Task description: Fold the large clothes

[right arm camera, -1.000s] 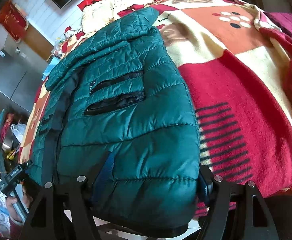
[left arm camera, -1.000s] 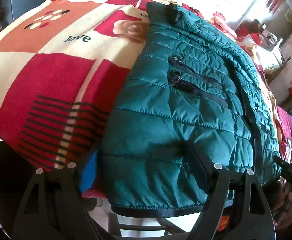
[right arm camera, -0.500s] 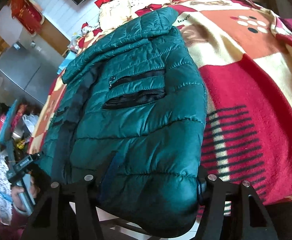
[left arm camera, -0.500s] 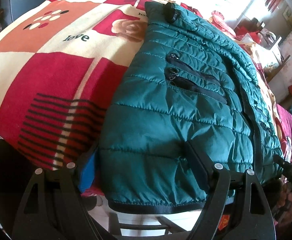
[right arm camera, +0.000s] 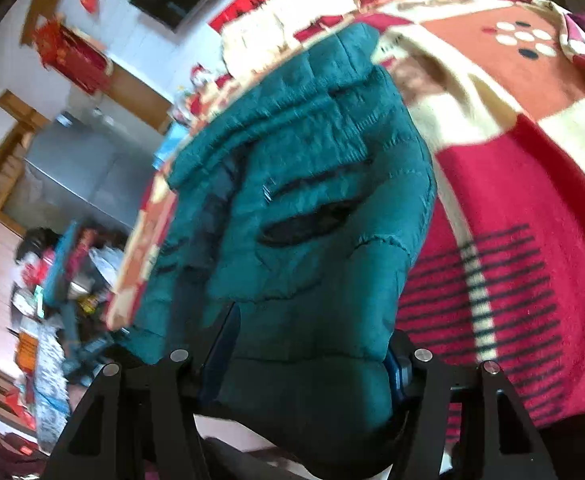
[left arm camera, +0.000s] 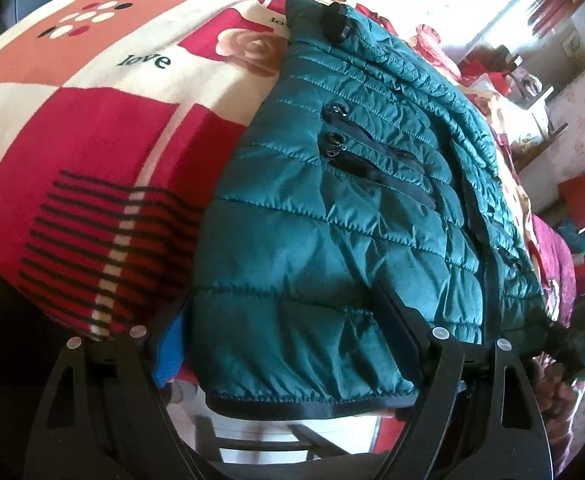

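So the hem of the green puffer jacket (left arm camera: 332, 240) is pinched at both corners. In the left wrist view the left gripper (left arm camera: 284, 320) is clamped on the hem, padding bulging between the fingers, one finger (left arm camera: 396, 320) pressed into the top of the fabric. In the right wrist view the right gripper (right arm camera: 304, 356) is closed on the other hem corner, lifted and tilted (view's blurry). From both sets of fingers the jacket's long axis runs straight ahead, hem nearest, collar (left arm camera: 332, 24) farthest, laid on the red patterned blanket (left arm camera: 92, 160). Neither hand looks nearer. Probably the hem gets carried forward toward the collar.
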The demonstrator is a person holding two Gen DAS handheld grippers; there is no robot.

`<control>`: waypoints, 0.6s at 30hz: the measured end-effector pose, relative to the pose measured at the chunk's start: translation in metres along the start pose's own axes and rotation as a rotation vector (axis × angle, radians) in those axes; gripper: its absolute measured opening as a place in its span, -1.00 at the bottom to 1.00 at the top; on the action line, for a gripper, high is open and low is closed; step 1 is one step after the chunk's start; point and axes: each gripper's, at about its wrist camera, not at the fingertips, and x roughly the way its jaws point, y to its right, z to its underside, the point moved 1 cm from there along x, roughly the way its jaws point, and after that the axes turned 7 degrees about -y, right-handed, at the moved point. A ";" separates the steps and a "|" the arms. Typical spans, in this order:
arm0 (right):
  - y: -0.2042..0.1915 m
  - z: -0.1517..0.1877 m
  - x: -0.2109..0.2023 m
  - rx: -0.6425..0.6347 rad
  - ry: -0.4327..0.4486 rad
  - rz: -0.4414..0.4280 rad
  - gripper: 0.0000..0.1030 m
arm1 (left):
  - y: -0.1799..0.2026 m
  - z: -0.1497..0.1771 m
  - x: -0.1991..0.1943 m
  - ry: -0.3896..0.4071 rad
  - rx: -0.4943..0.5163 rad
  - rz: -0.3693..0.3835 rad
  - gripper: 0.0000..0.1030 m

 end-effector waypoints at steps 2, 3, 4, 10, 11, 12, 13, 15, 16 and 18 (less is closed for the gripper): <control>0.003 0.003 0.005 -0.002 -0.022 0.009 0.19 | 0.002 0.001 0.001 0.008 0.007 -0.011 0.63; 0.005 0.003 0.005 -0.004 -0.019 0.007 0.19 | 0.005 0.001 0.002 0.010 0.012 -0.017 0.69; 0.006 0.002 0.006 0.002 -0.013 0.001 0.19 | 0.007 0.001 0.003 0.008 0.018 -0.026 0.71; -0.001 0.004 0.004 -0.046 -0.004 0.013 0.13 | 0.015 0.002 0.004 -0.019 0.056 -0.010 0.72; -0.002 0.004 0.001 -0.059 0.000 0.011 0.05 | 0.014 0.002 0.005 -0.019 0.059 -0.011 0.72; -0.001 0.004 0.000 -0.063 -0.002 0.012 0.02 | 0.013 0.002 0.006 -0.024 0.059 -0.014 0.72; 0.001 0.003 0.001 -0.061 -0.006 0.012 -0.04 | 0.013 0.002 0.005 -0.017 0.061 -0.013 0.72; 0.005 0.001 0.005 -0.054 -0.019 0.019 -0.07 | 0.013 0.002 0.006 -0.022 0.062 -0.016 0.72; 0.007 0.001 0.008 -0.058 -0.029 0.029 -0.07 | 0.014 0.002 0.006 -0.023 0.064 -0.018 0.72; 0.007 0.000 0.010 -0.067 -0.032 0.032 -0.07 | 0.015 0.002 0.007 -0.025 0.075 -0.023 0.71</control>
